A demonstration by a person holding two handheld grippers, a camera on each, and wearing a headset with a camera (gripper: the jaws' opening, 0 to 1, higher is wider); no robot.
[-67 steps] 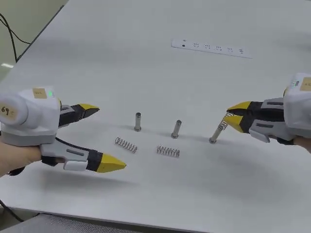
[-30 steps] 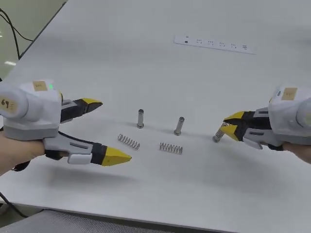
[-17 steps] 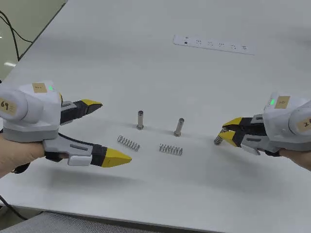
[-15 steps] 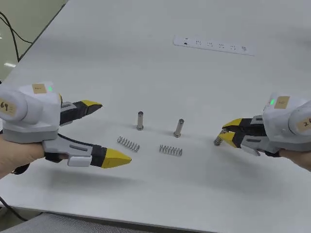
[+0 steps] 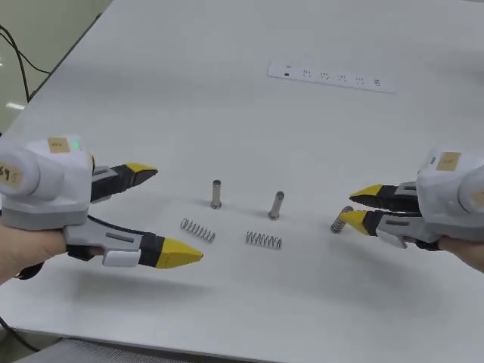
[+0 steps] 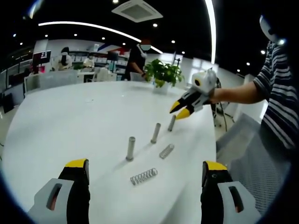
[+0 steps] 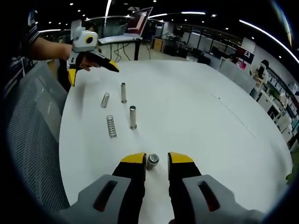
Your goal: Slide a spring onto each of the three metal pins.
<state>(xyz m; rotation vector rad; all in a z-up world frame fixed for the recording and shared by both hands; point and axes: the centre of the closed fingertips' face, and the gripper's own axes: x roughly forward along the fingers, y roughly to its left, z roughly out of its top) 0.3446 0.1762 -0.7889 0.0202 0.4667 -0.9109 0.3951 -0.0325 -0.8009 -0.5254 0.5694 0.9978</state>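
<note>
– On the table (image 5: 249,318), at the near side, what lies around the work?
– A left spring (image 5: 197,230) and a middle spring (image 5: 263,240) lie flat and loose. Just behind them stand a left pin (image 5: 216,193) and a middle pin (image 5: 277,205), both bare. Far behind is a white power strip (image 5: 330,78).
– And the grippers?
– The left gripper (image 5: 168,215) hovers left of the springs, its fingers wide apart, holding nothing. The right gripper (image 5: 350,208) points in from the right, its fingers a little apart, one on each side of the right pin (image 7: 152,161).
– How does this pin look?
– Grey and leaning, with a third spring (image 5: 338,223) around it.
</note>
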